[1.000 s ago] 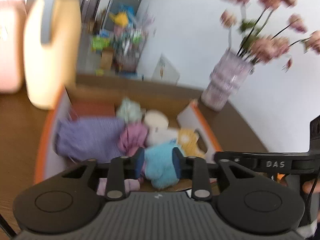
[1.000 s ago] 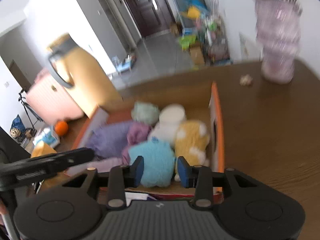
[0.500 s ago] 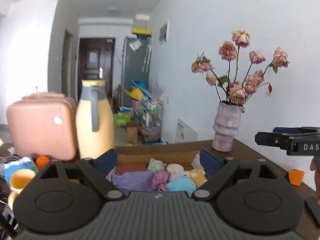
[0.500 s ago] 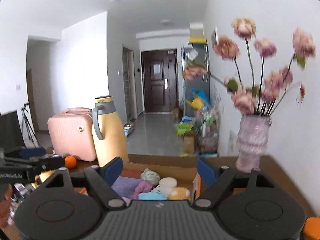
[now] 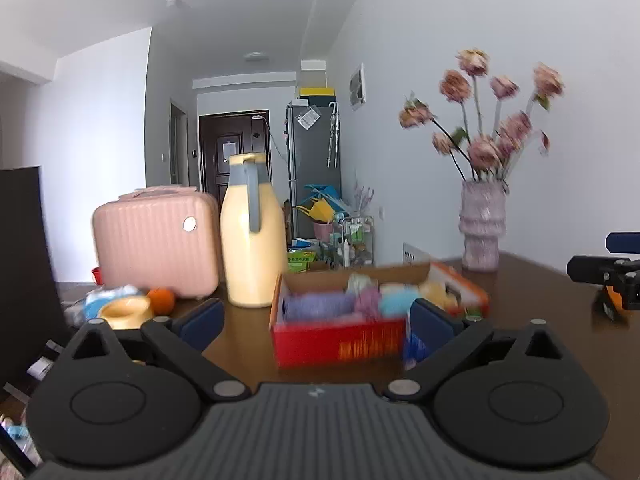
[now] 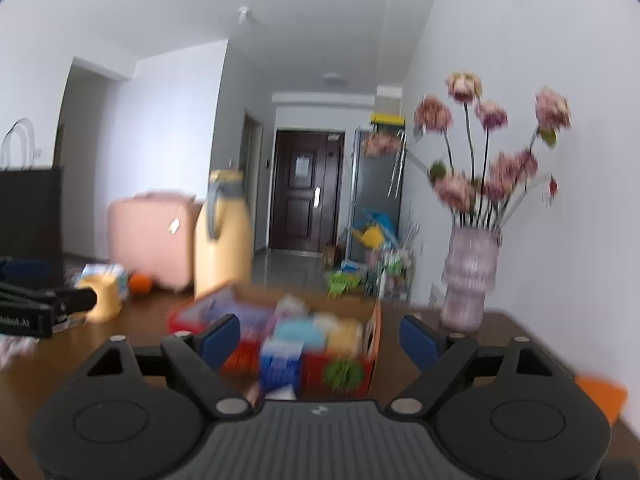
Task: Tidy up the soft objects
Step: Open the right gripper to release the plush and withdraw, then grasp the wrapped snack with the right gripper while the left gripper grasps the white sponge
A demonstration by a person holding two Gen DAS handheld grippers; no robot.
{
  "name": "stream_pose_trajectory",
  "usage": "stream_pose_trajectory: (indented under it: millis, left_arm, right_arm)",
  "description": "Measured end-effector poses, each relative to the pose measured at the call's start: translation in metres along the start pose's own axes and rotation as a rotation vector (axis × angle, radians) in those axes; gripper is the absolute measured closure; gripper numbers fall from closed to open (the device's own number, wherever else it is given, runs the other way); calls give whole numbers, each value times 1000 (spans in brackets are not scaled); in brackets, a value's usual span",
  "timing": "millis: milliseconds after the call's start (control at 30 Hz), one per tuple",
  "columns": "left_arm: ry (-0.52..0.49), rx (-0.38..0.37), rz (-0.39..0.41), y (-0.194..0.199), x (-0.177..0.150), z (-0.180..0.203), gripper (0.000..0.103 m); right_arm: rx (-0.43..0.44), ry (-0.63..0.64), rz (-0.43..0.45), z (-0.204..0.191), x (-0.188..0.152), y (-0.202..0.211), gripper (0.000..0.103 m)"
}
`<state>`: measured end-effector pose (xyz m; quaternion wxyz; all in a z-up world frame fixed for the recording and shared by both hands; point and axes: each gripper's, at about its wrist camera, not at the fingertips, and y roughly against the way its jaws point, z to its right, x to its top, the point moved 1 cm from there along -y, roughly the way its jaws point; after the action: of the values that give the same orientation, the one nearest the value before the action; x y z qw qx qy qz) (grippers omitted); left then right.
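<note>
A red and orange cardboard box (image 5: 340, 346) sits on the brown table and holds several soft toys: purple (image 5: 316, 306), pink, light blue (image 5: 394, 304) and yellow ones. My left gripper (image 5: 318, 324) is open and empty, pulled back in front of the box. My right gripper (image 6: 320, 338) is open and empty too, back from the same box (image 6: 340, 372), with the light blue toy (image 6: 298, 328) and yellow toy (image 6: 346, 332) blurred inside it. The right gripper shows at the right edge of the left wrist view (image 5: 612, 272).
A cream thermos jug (image 5: 252, 236) stands left of the box, with a pink suitcase (image 5: 156, 240), an orange (image 5: 162, 300) and a yellow cup (image 5: 124, 310) further left. A pink vase of dried roses (image 5: 482, 236) stands back right. An orange object (image 6: 600, 396) lies at the right.
Both grippers opened, let go of the light blue toy in the box, and pulled back and level. The box now sits farther away in both views.
</note>
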<state>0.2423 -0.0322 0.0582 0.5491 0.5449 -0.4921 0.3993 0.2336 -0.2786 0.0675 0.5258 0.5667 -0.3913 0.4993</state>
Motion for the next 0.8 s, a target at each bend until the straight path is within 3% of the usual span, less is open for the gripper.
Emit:
stream_pose_trajectory:
  millis: [167,300,467,600,800]
  left_arm:
    - [24,-77,-38,63,-55,-1,0]
    - [23,-80,-118,71,-73,-3,0]
    - [68,-80,-136,54,-68,-6,0]
    - [66,-84,-151,39,-66,-7,0]
    - [93,-46,-200,-7,-62,-22,0]
  right_arm:
    - [50,-22,-103,-14,-61,51,15]
    - [80,-102,-172,-21,-88,68,12]
    - [57,-62,-191,-26,-87,55,12]
    - [86,-72,-206,-24,-80,36,14]
    - [147,-46,-253,-31,-63,-37,32]
